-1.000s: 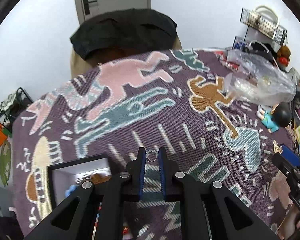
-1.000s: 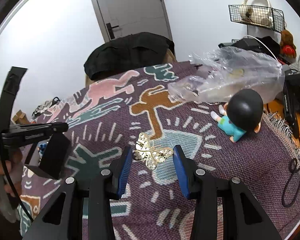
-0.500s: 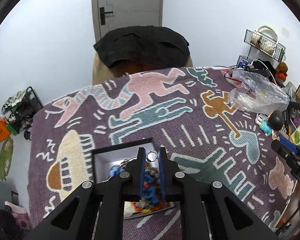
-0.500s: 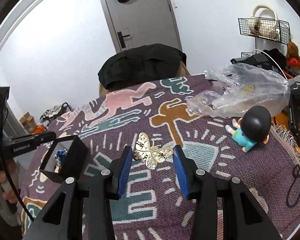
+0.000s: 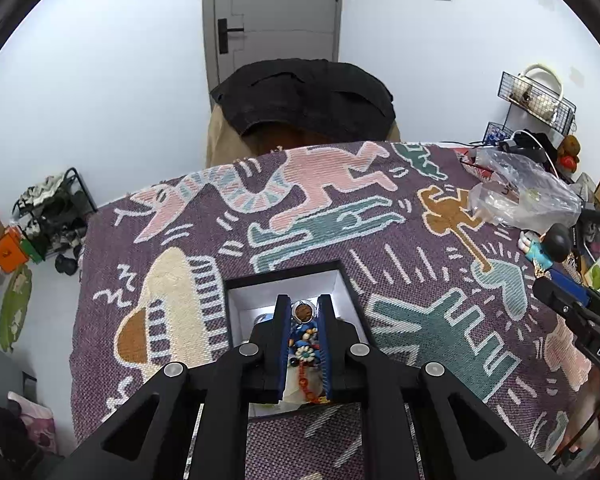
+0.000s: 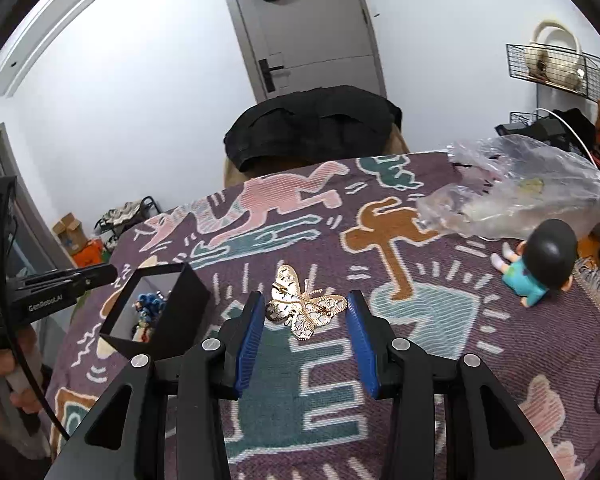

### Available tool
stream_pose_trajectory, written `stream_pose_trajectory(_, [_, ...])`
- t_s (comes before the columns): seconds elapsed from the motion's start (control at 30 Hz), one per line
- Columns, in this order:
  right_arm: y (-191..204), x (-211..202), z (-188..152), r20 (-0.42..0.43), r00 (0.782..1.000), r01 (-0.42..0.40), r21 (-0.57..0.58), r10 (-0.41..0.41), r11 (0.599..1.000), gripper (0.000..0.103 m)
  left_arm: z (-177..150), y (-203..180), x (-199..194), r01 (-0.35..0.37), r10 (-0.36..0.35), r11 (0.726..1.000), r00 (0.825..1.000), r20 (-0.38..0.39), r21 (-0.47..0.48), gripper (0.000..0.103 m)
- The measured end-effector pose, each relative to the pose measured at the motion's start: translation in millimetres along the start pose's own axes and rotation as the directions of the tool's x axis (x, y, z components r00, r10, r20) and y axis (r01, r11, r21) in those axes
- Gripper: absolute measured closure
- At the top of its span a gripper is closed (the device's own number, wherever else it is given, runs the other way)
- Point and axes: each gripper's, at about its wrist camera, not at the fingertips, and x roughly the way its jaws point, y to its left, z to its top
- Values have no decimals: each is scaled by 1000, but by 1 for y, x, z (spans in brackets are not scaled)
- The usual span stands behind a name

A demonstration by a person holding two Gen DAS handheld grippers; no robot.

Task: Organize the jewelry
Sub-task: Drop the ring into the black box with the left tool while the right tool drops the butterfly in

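My left gripper (image 5: pixel 304 309) is shut on a small silver ring (image 5: pixel 303 312), pinched at its blue fingertips directly above the open black jewelry box (image 5: pixel 340 280). The box has a white inside and holds blue beads and an orange chain. In the right wrist view my right gripper (image 6: pixel 306 309) is shut on a gold butterfly brooch (image 6: pixel 305 312), held by its wing tips above the patterned cloth. The same box (image 6: pixel 188 292) stands to the left of the brooch, with the left gripper's arm (image 6: pixel 60 284) over it.
A purple patterned blanket (image 5: pixel 380 240) covers the table. A crumpled clear plastic bag (image 6: pixel 520 196) and a small doll with a black head (image 6: pixel 540 264) lie at the right. A chair draped with a dark garment (image 5: pixel 304 100) stands at the far edge. A hand (image 6: pixel 4 364) holds the left gripper's handle.
The left gripper carried the ring from beside the box to over its open inside. The right gripper rose slightly with the brooch, and the box now sits nearer in its view.
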Motion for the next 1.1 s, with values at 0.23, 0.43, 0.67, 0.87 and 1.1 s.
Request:
stream_pose_trajectory(0.23, [29, 11, 0, -27, 998, -51, -36, 50, 998, 61, -9, 17, 0, 37, -39, 999, 999, -38, -39, 63])
stream_pose_trajectory(0.43, [56, 20, 5, -38, 993, -112, -63, 109, 992, 61, -15, 34, -15, 30, -28, 997, 999, 23, -66, 32])
stream_pose_trajectory(0.67, [90, 41, 11, -84, 981, -183, -81, 176, 980, 61, -22, 60, -22, 22, -18, 994, 999, 36, -110, 32])
stream_pose_trajectory(0.87, [116, 49, 17, -95, 972, -223, -104, 213, 969, 61, -28, 79, -24, 5, 2, 987, 999, 39, -161, 32])
stream_pose_trajectory(1.1, [128, 54, 24, -124, 966, -243, -116, 229, 963, 42, -28, 81, -40, -23, 41, 981, 995, 91, -192, 20])
